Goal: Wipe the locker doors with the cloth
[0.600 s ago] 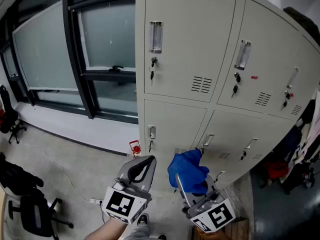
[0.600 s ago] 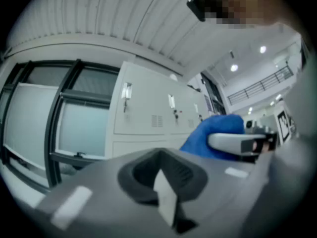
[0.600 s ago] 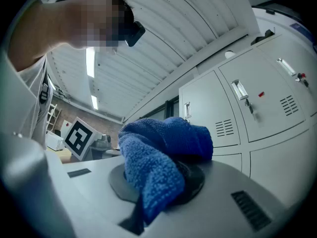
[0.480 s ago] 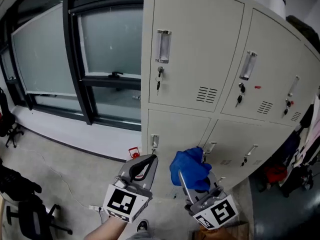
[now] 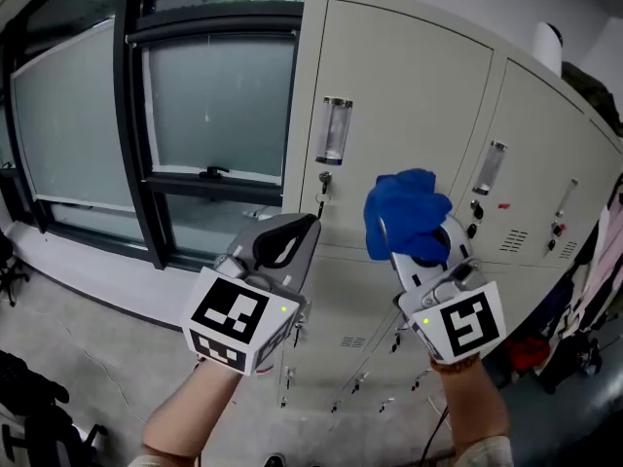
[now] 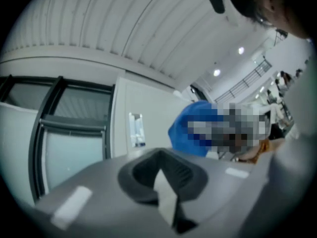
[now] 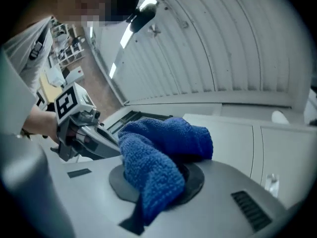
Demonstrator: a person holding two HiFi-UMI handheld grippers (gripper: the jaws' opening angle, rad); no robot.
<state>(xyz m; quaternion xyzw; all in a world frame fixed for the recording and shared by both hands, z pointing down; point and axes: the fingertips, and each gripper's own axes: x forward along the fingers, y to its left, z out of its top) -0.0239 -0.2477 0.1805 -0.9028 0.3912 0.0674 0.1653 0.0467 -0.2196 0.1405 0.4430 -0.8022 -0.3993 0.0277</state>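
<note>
A bank of beige locker doors (image 5: 409,86) fills the right of the head view, each door with a handle, a key and a vent. My right gripper (image 5: 421,230) is shut on a bunched blue cloth (image 5: 405,212), which it holds up in front of the upper left door, beside that door's handle (image 5: 333,130). In the right gripper view the blue cloth (image 7: 156,157) spills over the closed jaws. My left gripper (image 5: 288,239) is raised beside it, shut, with nothing between its jaws; the cloth (image 6: 190,128) shows past it in the left gripper view.
A dark-framed window (image 5: 185,115) with frosted panes stands left of the lockers. Keys hang from the lower door locks (image 5: 355,385). Clothing (image 5: 608,261) hangs at the right edge. Dark office chairs (image 5: 24,397) sit on the floor at lower left.
Both grippers have risen from the lower doors to the upper row. The blue cloth now sits before the upper left door; the view has tilted up too.
</note>
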